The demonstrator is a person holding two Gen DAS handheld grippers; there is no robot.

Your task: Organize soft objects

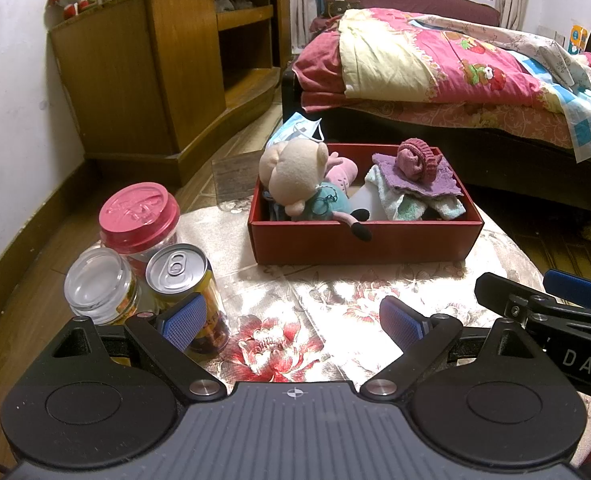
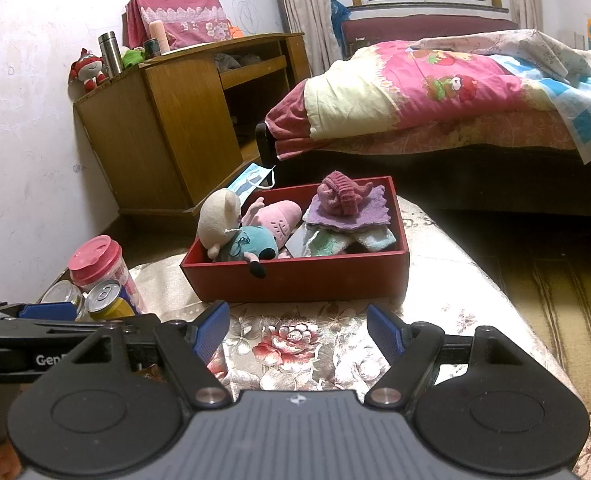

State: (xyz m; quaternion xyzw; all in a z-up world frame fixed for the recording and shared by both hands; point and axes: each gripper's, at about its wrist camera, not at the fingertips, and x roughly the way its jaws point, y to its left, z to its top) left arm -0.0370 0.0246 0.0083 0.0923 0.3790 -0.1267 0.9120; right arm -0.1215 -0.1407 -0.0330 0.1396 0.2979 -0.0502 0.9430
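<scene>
A red box (image 1: 359, 240) (image 2: 303, 276) stands on the floral tablecloth (image 1: 335, 304) (image 2: 295, 344). Inside lie a plush pig toy (image 1: 295, 176) (image 2: 219, 216), a pink slipper (image 2: 279, 220), folded towels (image 1: 411, 196) (image 2: 347, 236) under a purple cloth (image 1: 415, 176) (image 2: 347, 210), and a rolled pink knit piece (image 1: 415, 158) (image 2: 339, 194). A blue face mask (image 1: 299, 128) (image 2: 251, 178) hangs on the box's far left corner. My left gripper (image 1: 295, 326) is open over the cloth, near side of the box. My right gripper (image 2: 299, 332) is open too, with nothing between its fingers.
On the table's left stand a pink-lidded jar (image 1: 139, 220) (image 2: 95, 262), a glass jar (image 1: 99, 284) and a drink can (image 1: 183, 276) (image 2: 107, 300). Beyond are a wooden cabinet (image 1: 155, 72) (image 2: 175, 120) and a bed with quilts (image 1: 455, 64) (image 2: 435, 88).
</scene>
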